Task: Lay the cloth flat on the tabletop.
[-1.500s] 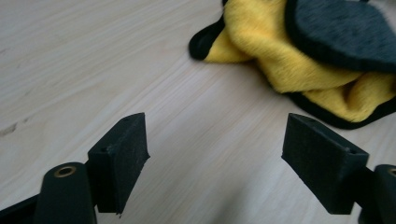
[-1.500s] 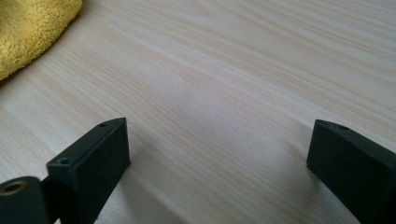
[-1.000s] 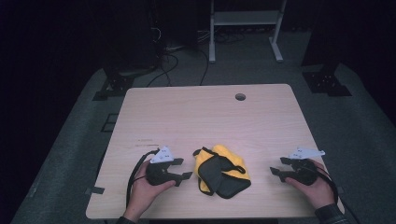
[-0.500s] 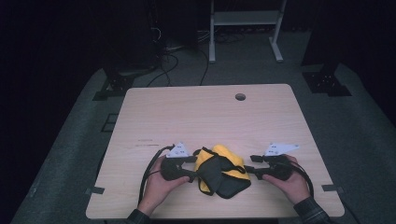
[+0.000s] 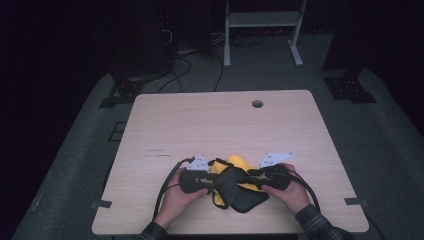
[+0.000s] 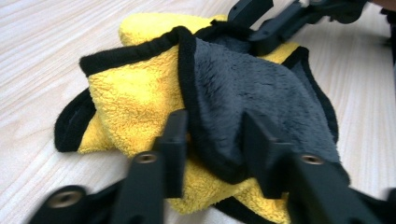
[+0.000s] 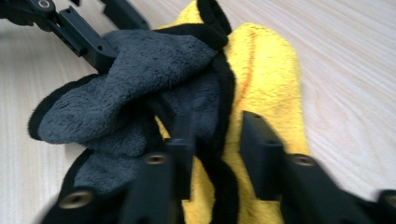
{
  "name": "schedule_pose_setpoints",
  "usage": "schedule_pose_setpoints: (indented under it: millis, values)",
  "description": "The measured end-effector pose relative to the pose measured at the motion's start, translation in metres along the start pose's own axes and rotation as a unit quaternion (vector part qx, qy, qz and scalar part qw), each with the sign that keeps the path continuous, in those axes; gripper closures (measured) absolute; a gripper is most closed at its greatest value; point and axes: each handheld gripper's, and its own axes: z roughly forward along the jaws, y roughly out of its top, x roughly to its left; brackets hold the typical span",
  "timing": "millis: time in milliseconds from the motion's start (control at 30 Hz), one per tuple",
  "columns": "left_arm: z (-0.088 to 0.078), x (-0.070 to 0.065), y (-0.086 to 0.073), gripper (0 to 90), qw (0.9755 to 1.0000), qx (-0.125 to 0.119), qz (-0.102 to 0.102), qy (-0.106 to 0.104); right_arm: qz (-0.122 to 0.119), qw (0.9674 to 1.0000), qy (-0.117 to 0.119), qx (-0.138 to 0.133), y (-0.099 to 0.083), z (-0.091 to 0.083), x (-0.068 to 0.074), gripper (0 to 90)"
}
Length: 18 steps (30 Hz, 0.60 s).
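A pale wooden table (image 5: pixel 220 125) sits under the light, its grain running across, with a round cable hole (image 5: pixel 257 104) near the far edge. It stands on grey carpet (image 5: pixel 380 145) — dim at the sides, fading to near black beyond. Behind it, a white metal frame (image 5: pixel 262 30) stands on two legs. Loose cables (image 5: pixel 192 62) snake over the floor to its left. Dark stand feet (image 5: pixel 347 85) rest at the right, another base (image 5: pixel 127 90) at the left — bits of tape (image 5: pixel 355 201) hold the carpet near the front.
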Motion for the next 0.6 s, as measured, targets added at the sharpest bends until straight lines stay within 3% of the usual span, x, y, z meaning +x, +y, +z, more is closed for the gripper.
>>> schedule_pose_setpoints:
  millis: [33, 67, 133, 367, 500, 600]
  values:
    - [0.000, 0.000, 0.000, 67.7, 1.0000, 0.000, 0.000, 0.000, 0.000, 1.0000, 0.000, 0.000, 0.000, 0.000, 0.000, 69.2]
    - [-0.004, -0.001, 0.000, 72.8, 1.0000, -0.004, -0.001, -0.004, 0.005, 1.0000, 0.002, -0.003, 0.000, -0.002, -0.001, 78.7]
    - [-0.007, -0.001, 0.001, 77.1, 0.9999, -0.008, -0.003, -0.007, 0.009, 0.9999, 0.004, -0.012, 0.001, -0.006, -0.001, 83.4]
    - [-0.018, 0.001, 0.005, 79.9, 0.9998, -0.016, 0.005, -0.007, 0.021, 0.9993, 0.001, -0.031, 0.003, -0.020, -0.004, 86.1]
    - [-0.033, 0.007, 0.008, 79.9, 0.9995, -0.027, 0.008, 0.012, 0.023, 0.9987, -0.012, -0.043, 0.005, -0.033, -0.011, 86.2]
    - [-0.051, 0.018, 0.010, 80.0, 0.9988, -0.038, 0.005, 0.031, 0.026, 0.9977, -0.029, -0.056, 0.007, -0.046, -0.019, 86.3]
